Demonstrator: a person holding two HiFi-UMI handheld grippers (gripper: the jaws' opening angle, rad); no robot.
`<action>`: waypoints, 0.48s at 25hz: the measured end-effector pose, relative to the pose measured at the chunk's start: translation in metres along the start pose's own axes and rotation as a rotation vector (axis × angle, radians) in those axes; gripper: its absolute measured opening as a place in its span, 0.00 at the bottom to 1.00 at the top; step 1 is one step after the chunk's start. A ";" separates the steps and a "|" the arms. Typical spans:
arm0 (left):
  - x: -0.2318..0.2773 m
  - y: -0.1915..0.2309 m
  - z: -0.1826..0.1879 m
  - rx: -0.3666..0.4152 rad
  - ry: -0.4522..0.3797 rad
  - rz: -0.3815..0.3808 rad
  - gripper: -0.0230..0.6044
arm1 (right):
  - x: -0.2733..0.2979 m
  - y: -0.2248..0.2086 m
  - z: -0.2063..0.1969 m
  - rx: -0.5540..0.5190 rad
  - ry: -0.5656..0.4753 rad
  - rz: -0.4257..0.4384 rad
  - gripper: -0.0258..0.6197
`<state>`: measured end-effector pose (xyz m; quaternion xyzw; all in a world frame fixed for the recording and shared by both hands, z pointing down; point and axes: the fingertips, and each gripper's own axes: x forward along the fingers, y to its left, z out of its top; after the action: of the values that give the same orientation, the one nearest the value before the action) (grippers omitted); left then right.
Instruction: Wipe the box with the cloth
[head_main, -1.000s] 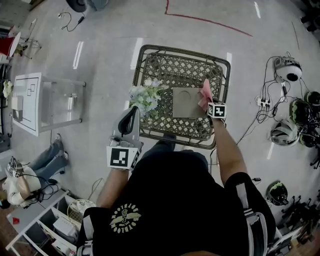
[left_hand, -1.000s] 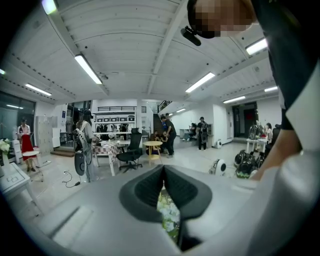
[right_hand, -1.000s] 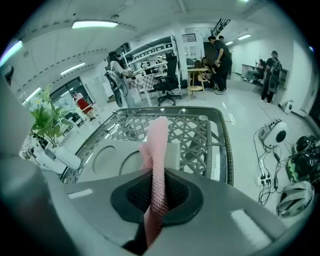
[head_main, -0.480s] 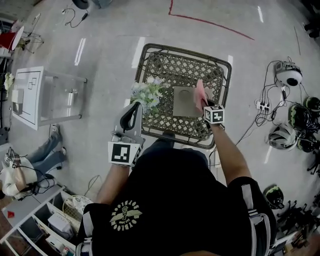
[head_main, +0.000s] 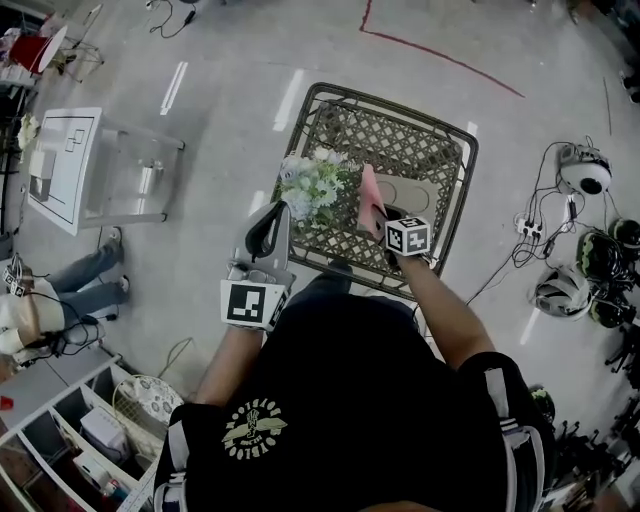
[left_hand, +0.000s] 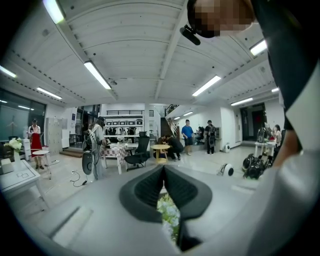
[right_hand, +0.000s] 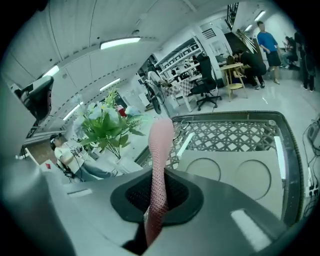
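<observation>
Right gripper (head_main: 381, 218) is clamped on the pink cloth (head_main: 368, 194) at the left part of the beige box (head_main: 412, 192), frame centre on the lattice table (head_main: 392, 101), while the left gripper (head_main: 270, 222) idles with jaws together and empty at lower left, so a leftward wipe could knock the flowers (head_main: 314, 188) just beside the box, or the thinly pinched cloth could slip free.

My left tongs (head_main: 274, 222) are held close to my torso on a bent forearm, pointing forward, with the jaws closed together on nothing. My right arm (head_main: 440, 310) stretches further ahead. The right tongs (head_main: 381, 222) are clamped on a pink mesh cloth (head_main: 368, 198), which stands upright between the jaws.
</observation>
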<state>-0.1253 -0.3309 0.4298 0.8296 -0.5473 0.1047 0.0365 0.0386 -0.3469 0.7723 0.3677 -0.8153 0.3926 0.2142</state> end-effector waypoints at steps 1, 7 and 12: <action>-0.002 0.002 -0.001 -0.002 0.002 0.004 0.04 | 0.003 0.003 -0.003 0.000 0.008 0.003 0.07; -0.009 0.007 -0.006 -0.003 0.010 0.011 0.04 | 0.019 0.006 -0.025 0.006 0.063 -0.015 0.07; -0.006 0.004 -0.013 -0.007 0.028 -0.004 0.04 | 0.028 -0.016 -0.047 -0.003 0.129 -0.079 0.07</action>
<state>-0.1329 -0.3254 0.4406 0.8290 -0.5454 0.1143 0.0470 0.0354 -0.3280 0.8261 0.3731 -0.7852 0.4056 0.2823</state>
